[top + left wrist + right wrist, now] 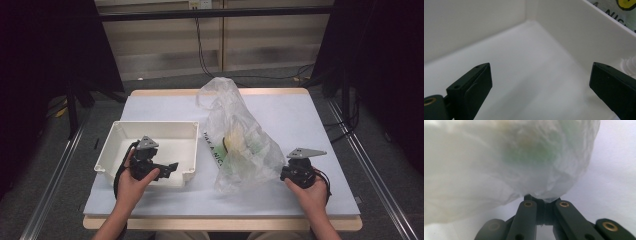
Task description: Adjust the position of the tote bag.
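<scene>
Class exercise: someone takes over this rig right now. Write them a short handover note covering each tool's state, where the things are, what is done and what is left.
Left tool: open, jaws wide apart inside the white plastic bin, holding nothing.
Right tool: shut on a pinch of the clear plastic bag at its right lower edge.
The bag stands on the table just right of the bin, with contents showing blurred through the film.
Done: bag gripped.
Left: probably getting the contents out and into the bin, which looks empty where visible.
</scene>
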The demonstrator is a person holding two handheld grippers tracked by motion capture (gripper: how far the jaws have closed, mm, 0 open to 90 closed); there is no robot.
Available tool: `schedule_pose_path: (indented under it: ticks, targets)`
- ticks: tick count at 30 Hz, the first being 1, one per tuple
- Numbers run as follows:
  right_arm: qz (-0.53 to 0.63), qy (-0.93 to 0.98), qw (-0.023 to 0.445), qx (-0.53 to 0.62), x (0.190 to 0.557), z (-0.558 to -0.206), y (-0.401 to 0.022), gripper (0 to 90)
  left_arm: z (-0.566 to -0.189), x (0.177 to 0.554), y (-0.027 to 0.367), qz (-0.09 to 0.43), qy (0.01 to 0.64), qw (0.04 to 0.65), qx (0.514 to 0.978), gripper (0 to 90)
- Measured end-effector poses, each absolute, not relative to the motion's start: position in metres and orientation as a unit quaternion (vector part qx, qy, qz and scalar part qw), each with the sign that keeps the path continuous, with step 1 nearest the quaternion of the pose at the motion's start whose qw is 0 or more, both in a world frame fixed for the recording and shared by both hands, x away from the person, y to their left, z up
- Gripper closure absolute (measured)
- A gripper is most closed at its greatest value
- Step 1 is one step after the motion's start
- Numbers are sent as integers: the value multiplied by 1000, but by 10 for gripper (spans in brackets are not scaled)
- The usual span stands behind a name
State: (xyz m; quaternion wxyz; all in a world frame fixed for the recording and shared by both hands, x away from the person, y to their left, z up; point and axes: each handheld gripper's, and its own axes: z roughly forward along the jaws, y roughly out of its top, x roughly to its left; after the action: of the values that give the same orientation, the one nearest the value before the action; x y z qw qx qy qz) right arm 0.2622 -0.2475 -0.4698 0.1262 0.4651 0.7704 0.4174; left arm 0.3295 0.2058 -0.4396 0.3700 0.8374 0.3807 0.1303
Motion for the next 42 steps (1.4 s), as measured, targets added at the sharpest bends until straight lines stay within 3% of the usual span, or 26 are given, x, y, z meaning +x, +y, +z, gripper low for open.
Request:
schedule_pose_path:
  ticks: [38, 42]
  targets:
    - [402, 746, 137, 513, 315, -477, -322, 900, -439, 333, 193, 137, 366, 365, 845, 44]
    - [407, 739, 138, 519, 319, -478, -326, 848, -439, 334, 193, 140, 367, 364, 845, 44]
